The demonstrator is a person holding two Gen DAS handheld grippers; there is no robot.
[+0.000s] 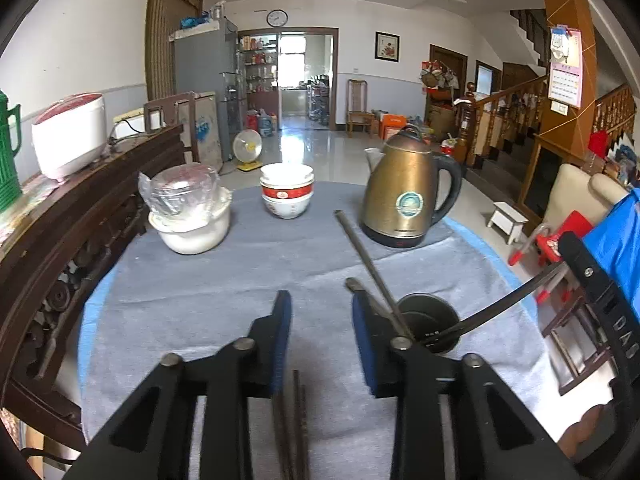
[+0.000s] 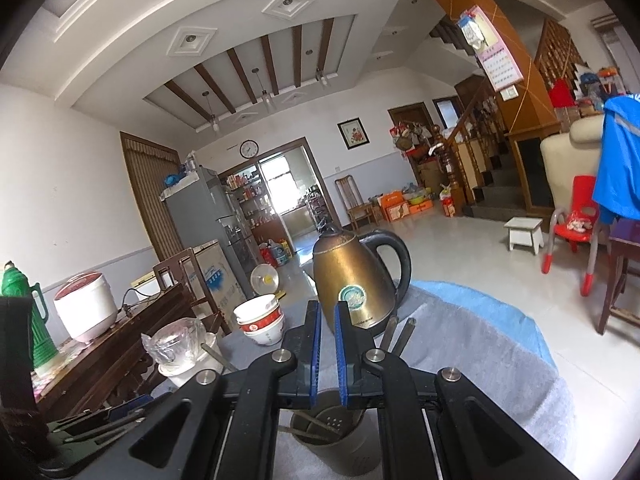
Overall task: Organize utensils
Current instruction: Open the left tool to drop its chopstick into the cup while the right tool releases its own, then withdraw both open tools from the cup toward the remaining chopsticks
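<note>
My left gripper is open above the grey cloth, with two dark chopsticks lying on the cloth below it. A dark utensil holder stands just right of it, with chopsticks leaning out. My right gripper hovers over the same holder; its blue pads stand a narrow gap apart with nothing visible between them. Two chopstick ends stick up right of it. The right gripper's body shows at the right edge of the left wrist view.
A bronze kettle stands at the back right of the table, stacked bowls at back centre, a white pot with plastic-wrapped cups at back left. A dark wooden sideboard runs along the left. Table edge drops off right.
</note>
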